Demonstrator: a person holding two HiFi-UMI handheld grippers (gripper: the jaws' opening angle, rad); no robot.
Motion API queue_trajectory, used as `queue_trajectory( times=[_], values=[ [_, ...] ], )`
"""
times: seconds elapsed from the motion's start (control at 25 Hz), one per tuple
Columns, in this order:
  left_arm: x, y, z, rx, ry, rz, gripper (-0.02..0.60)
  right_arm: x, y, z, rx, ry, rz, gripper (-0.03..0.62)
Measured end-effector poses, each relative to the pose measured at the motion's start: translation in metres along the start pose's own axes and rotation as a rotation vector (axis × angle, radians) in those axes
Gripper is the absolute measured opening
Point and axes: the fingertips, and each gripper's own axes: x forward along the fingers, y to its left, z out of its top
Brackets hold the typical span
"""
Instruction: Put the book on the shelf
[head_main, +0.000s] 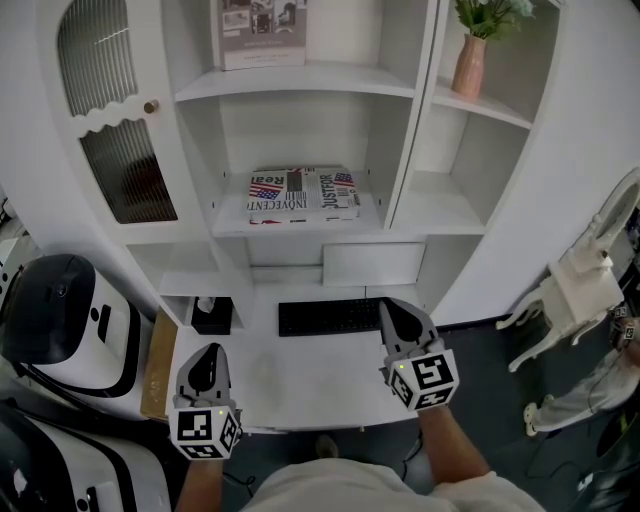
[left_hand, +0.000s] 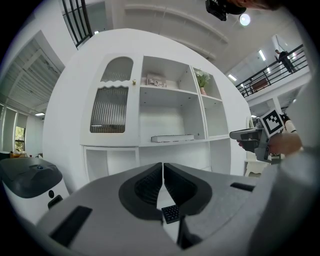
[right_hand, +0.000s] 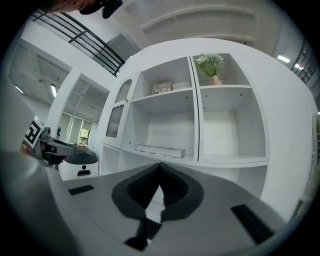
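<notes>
Book (head_main: 303, 193) — flat on the middle shelf (head_main: 300, 230)

**Handheld rig and clothing**

Left gripper (head_main: 207, 352), lower left of the head view: grey shell with a black tapered nose. A white marker cube (head_main: 207, 430) with black square patterns sits at the rear, with a small lit dot on its upper edge. Right gripper (head_main: 390, 306), lower centre-right: same build.

Both gripper views, lower half: pale grey moulded bodies with dark rectangular slots (left_hand: 70, 225). Dark ribbed pads (left_hand: 149, 186) line a rounded hollow.

Bottom centre of the head view: a cream top (head_main: 370, 492).
</notes>
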Motion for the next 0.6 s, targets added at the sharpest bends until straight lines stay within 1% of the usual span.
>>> queue_trajectory(
  times=[0.6],
  values=[
    [0.0016,0.0007,-0.0012,-0.001,0.0,0.002,0.014,0.0047,0.002,-0.001,-0.005,0.005,0.015,0.002]
  ],
)
